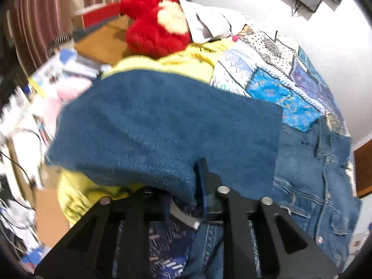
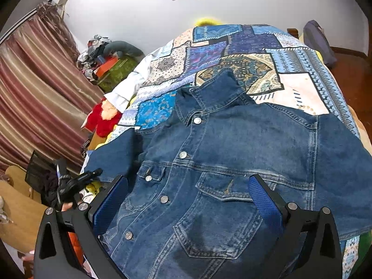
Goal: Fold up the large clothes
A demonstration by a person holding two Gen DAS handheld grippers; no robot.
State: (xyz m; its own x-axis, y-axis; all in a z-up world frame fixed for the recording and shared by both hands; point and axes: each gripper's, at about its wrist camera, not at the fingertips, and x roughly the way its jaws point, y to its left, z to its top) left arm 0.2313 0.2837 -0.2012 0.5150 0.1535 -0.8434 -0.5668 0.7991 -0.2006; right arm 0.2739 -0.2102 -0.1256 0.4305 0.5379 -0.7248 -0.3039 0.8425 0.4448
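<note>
On the patchwork bedspread (image 2: 300, 88), beside a red plush toy (image 1: 153, 32), the left gripper (image 1: 197, 190) pinches the denim jacket's (image 2: 232, 162) sleeve (image 1: 162, 127); the right gripper (image 2: 188, 200) hovers agape.

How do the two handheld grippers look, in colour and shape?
Both are black. The right gripper has two wide-set fingers faced with textured blue pads, on triangular black brackets with cut-outs and round silver bolt heads. The left gripper has the same black brackets and silver bolts, with a dark blue pad.
</note>
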